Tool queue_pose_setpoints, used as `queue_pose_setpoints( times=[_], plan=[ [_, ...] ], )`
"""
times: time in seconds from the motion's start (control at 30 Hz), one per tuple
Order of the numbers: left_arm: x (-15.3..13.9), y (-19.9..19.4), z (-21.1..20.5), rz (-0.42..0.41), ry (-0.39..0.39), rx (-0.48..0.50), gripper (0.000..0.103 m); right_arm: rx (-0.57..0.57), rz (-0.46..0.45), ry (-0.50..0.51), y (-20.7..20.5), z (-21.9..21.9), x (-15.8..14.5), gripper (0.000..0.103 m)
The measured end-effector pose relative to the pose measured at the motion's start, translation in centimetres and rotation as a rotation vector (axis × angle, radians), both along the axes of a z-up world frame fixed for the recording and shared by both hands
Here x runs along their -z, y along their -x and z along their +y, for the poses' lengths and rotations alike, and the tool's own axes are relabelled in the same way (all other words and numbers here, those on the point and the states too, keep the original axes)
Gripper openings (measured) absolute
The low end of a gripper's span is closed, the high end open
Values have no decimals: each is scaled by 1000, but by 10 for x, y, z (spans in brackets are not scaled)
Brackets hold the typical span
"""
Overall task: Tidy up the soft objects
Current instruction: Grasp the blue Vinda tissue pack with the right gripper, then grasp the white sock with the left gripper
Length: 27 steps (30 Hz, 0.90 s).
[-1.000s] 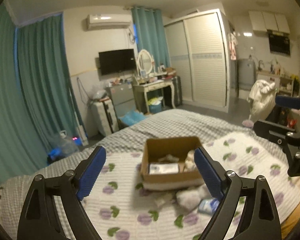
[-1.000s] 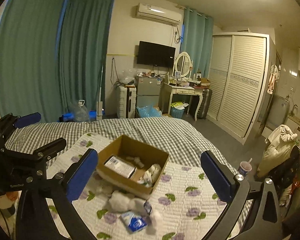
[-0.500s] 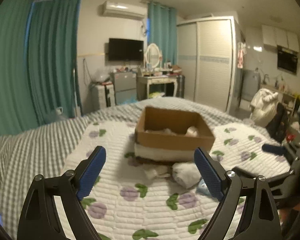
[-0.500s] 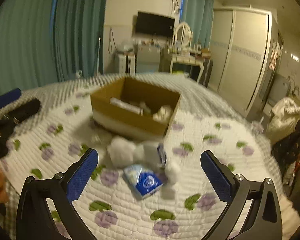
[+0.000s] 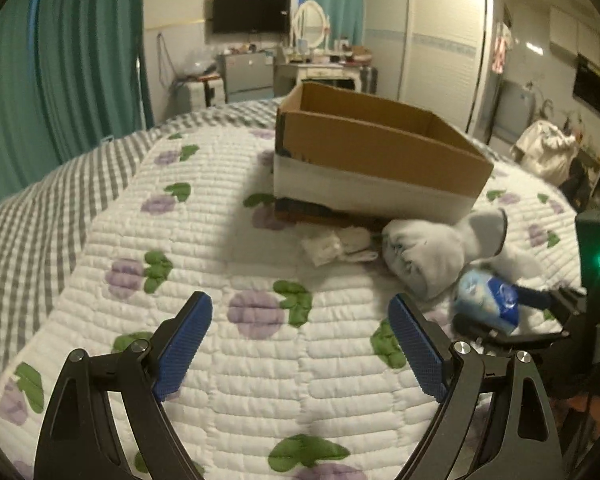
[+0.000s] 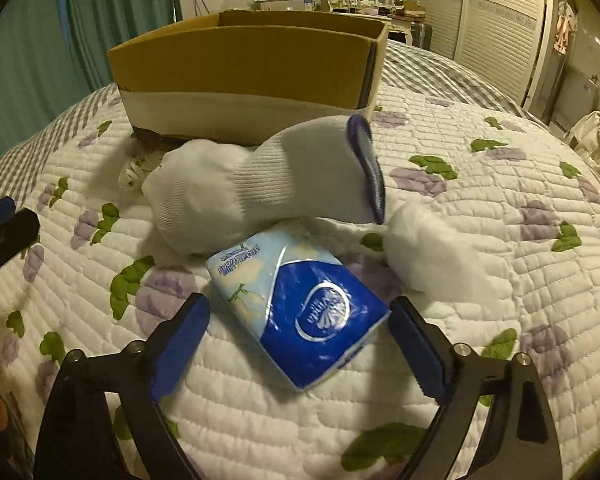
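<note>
A bed [image 5: 100, 216] under a white floral quilt [image 6: 480, 208], facing teal curtains [image 5: 80, 48] and a wardrobe [image 5: 428, 36], carries a cardboard box [image 6: 244, 64], a white sock [image 6: 260, 184] touching it, and a blue tissue pack [image 6: 300, 308] between the spread right tongs [image 6: 298, 322]; left tongs [image 5: 300, 340] gape, empty.

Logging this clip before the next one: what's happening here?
A person with two handheld grippers is tidying soft items on a bed. The right gripper is open around a blue tissue pack, not yet closed on it. A white sock lies before the cardboard box. The left gripper hovers open, holding nothing.
</note>
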State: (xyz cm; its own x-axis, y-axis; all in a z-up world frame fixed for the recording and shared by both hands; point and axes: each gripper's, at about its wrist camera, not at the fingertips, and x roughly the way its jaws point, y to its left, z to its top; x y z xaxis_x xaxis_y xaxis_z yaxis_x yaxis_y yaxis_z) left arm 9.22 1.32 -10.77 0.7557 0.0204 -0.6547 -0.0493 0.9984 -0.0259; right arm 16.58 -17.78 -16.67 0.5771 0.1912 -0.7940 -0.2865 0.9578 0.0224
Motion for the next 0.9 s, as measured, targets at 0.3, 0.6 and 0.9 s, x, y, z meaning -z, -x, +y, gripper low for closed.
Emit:
queue_pose_setpoints(
  times=[0.3, 0.6, 0.9],
  plan=[
    [-5, 13, -29, 20, -28, 68, 91, 4, -36, -28, 33, -9, -16, 68],
    [-14, -7, -68, 38, -34, 144, 91, 59, -163, -56, 34, -38, -70, 68],
    [14, -66, -91, 113, 31, 178, 89, 151, -177, -57, -6, -55, -71, 68]
  ],
)
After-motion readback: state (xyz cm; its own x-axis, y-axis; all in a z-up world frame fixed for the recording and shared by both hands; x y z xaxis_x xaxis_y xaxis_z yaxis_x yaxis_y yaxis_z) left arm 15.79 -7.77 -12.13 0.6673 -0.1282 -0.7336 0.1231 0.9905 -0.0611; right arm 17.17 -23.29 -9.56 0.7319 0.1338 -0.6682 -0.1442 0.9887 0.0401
